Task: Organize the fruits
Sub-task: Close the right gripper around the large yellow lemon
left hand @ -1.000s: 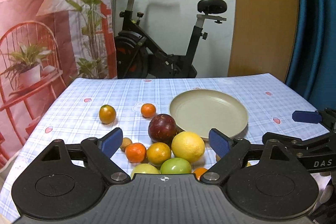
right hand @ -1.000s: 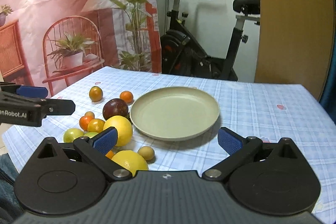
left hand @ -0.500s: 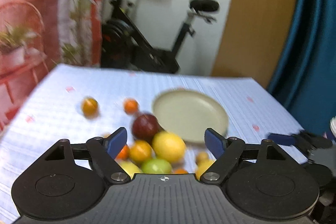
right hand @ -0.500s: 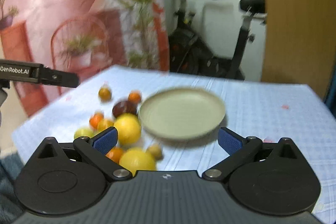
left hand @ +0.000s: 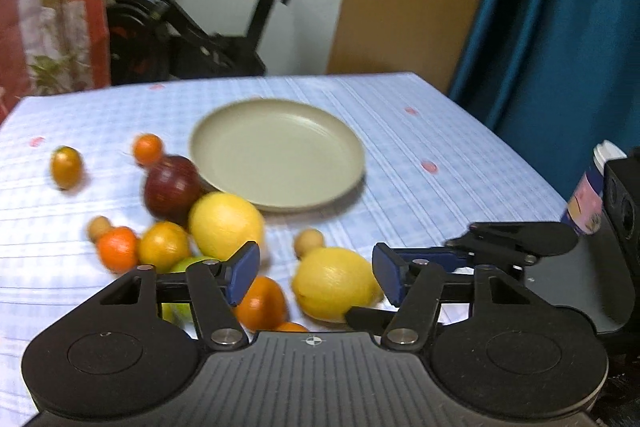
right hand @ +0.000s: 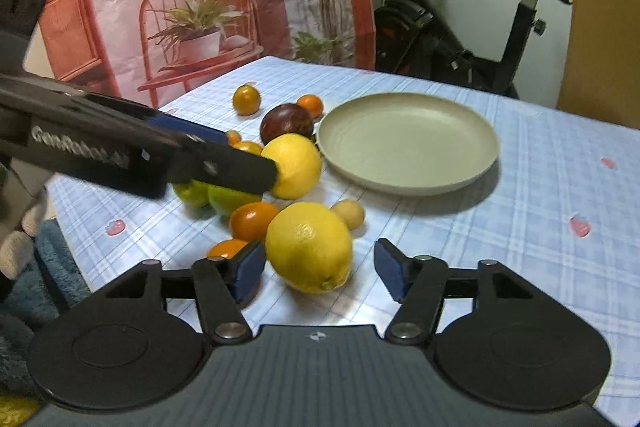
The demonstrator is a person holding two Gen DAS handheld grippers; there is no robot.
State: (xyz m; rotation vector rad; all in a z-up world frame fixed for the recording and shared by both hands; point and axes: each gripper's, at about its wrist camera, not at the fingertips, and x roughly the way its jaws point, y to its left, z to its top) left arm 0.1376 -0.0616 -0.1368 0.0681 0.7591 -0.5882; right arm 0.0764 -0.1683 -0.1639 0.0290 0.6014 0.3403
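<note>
A beige plate (left hand: 280, 151) (right hand: 408, 143) sits empty on the checked tablecloth. Fruits lie in a loose pile at its near left: a near lemon (left hand: 334, 283) (right hand: 309, 247), a second lemon (left hand: 226, 225) (right hand: 294, 165), a dark red apple (left hand: 172, 191) (right hand: 286, 123), several oranges and green fruits. My left gripper (left hand: 316, 277) is open above the pile, the near lemon between its pads. My right gripper (right hand: 320, 269) is open, low, with the near lemon between its fingers, not squeezed. The right gripper shows in the left wrist view (left hand: 432, 261).
The table's right edge (left hand: 520, 163) is near a blue curtain (left hand: 560, 27). A small bottle (left hand: 592, 199) shows at the right. An exercise bike (right hand: 472, 27) stands behind the table. A small tan fruit (left hand: 308, 243) lies by the near lemon.
Both grippers moved forward and down toward the fruit pile. The right gripper now straddles the near lemon. The left view swung right, and its jaws narrowed somewhat.
</note>
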